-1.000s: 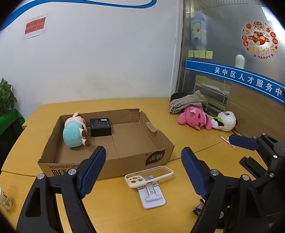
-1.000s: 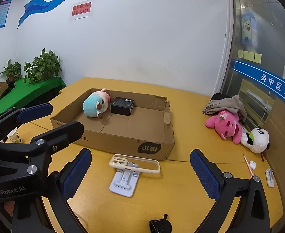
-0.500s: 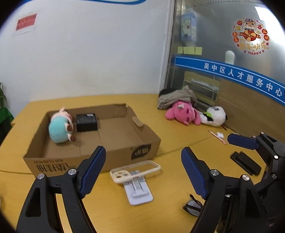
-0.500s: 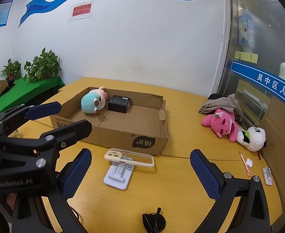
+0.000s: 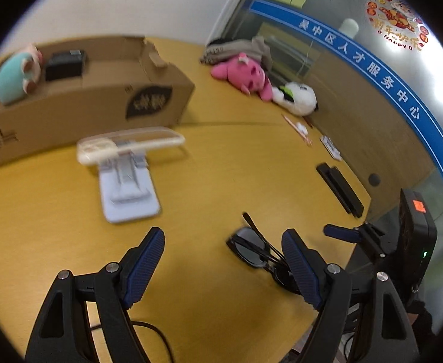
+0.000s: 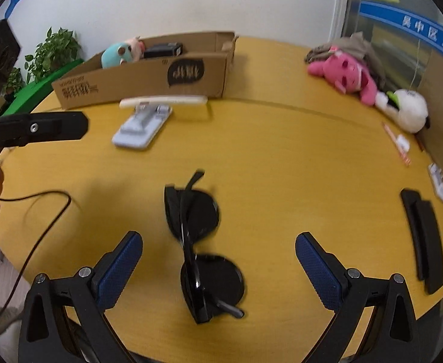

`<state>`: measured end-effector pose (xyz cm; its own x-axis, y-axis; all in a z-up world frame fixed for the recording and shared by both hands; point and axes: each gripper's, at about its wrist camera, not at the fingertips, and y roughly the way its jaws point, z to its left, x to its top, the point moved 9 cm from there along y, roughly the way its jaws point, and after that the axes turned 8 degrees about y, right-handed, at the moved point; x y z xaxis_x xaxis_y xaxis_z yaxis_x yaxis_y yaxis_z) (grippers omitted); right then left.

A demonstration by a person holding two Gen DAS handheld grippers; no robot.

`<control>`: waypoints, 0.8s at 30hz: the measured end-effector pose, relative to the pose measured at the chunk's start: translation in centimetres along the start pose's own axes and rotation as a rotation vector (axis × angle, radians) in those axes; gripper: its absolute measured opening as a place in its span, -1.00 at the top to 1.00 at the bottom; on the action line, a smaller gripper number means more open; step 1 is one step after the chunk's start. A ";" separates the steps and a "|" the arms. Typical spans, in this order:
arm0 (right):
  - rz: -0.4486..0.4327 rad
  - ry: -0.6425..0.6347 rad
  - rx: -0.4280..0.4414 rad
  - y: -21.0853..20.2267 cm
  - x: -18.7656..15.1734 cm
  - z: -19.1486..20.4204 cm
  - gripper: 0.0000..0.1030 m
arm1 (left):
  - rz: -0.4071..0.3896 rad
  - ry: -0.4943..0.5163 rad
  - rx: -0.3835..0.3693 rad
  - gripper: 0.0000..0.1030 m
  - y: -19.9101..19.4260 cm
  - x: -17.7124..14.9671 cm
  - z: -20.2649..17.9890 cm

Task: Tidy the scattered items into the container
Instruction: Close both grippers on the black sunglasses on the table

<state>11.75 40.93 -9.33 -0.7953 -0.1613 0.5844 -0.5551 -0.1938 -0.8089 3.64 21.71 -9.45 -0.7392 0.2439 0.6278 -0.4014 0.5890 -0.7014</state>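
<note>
Black sunglasses (image 6: 198,236) lie folded on the yellow table, between the fingers of my open right gripper (image 6: 218,242) and apart from both pads. My left gripper (image 5: 223,239) is open and empty over bare table, with the sunglasses (image 5: 253,249) just inside its right finger. The cardboard box (image 5: 79,103) (image 6: 143,78) at the back holds a teal plush (image 5: 13,75) and a small black box (image 5: 64,65). A cream phone case on a white stand (image 5: 127,163) (image 6: 149,115) sits in front of the box. A pink plush (image 6: 342,72) and a panda plush (image 6: 405,112) lie at the right.
A grey cloth (image 6: 348,48) lies behind the pink plush. Two black bars (image 6: 424,236), a pen (image 6: 396,143) and small white items (image 6: 439,178) lie near the right edge. A black cable (image 6: 40,211) runs off the near left edge. Plants (image 6: 52,51) stand at the far left.
Both grippers have dropped and tilted down toward the table. The sunglasses, earlier at the bottom edge of the right view, now lie between the right gripper's fingers. Both grippers stay open.
</note>
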 end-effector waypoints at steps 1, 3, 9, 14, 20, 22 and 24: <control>0.012 -0.008 0.012 0.3 -0.5 0.1 -0.99 | 0.016 -0.005 -0.012 -0.55 0.6 -0.3 -0.2; 0.037 -0.028 0.024 1.1 -1.4 0.4 -0.99 | 0.057 -0.028 -0.047 -0.55 2.1 -0.9 -0.6; 0.115 -0.040 0.002 3.5 -3.7 0.1 -0.56 | 0.176 -0.081 -0.124 -0.52 6.6 -2.9 -1.5; 0.088 -0.018 0.006 3.2 -3.9 0.3 -0.17 | 0.189 -0.071 -0.164 -0.47 8.7 -3.0 -2.7; 0.069 -0.025 0.014 3.3 -3.8 1.8 -0.08 | 0.187 -0.071 -0.181 0.17 9.5 -3.0 -3.0; 0.059 -0.040 0.027 3.3 -3.8 2.9 0.02 | 0.188 -0.075 -0.191 0.28 9.5 -3.1 -2.9; 0.052 -0.060 0.027 3.4 -3.7 4.0 0.10 | 0.188 -0.064 -0.178 0.37 9.5 -3.1 -2.9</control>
<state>13.77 36.96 -13.92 -0.8064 -0.2295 0.5450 -0.5058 -0.2098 -0.8367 3.71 28.76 -17.11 -0.8266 0.3160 0.4658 -0.1566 0.6657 -0.7296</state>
